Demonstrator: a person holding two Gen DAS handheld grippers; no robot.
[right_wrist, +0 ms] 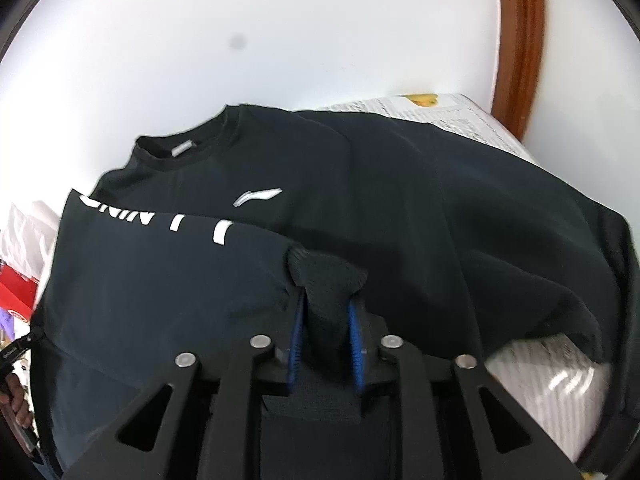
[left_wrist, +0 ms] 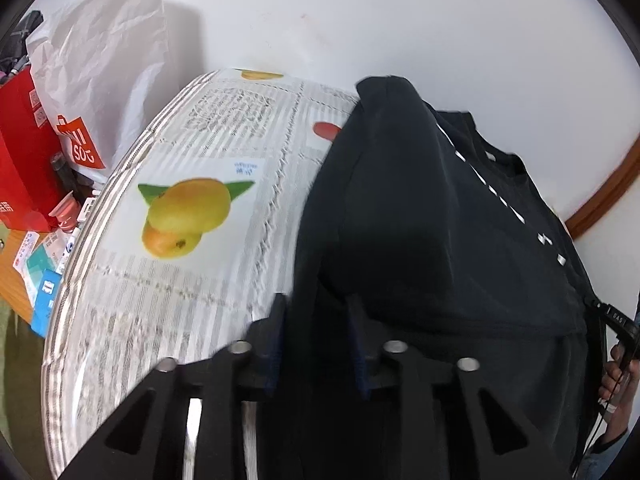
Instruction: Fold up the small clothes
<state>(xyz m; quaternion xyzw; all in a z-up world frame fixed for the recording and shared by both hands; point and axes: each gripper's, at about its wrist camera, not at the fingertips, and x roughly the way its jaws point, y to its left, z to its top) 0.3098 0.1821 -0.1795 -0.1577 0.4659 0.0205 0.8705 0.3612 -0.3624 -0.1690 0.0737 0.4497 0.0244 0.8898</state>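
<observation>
A black long-sleeved shirt [left_wrist: 420, 220] [right_wrist: 400, 200] with white lettering and a white logo lies on a table covered by a newspaper-print cloth [left_wrist: 180, 140] [right_wrist: 560, 380]. Its collar [right_wrist: 188, 148] points to the wall. In the right wrist view one sleeve is folded across the chest. My right gripper [right_wrist: 326, 300] is shut on that sleeve's ribbed cuff [right_wrist: 324, 276], which stands up between the blue pads. My left gripper [left_wrist: 316, 312] is at the shirt's left edge with its jaws apart. Dark cloth lies loose between and under them.
Left of the table stand a white shopping bag [left_wrist: 100, 60], a red box [left_wrist: 20, 152], small bottles and packets [left_wrist: 44, 280]. A white wall with brown wooden trim [right_wrist: 520, 40] is close behind the table. A person's hand [left_wrist: 618, 376] shows at the right edge.
</observation>
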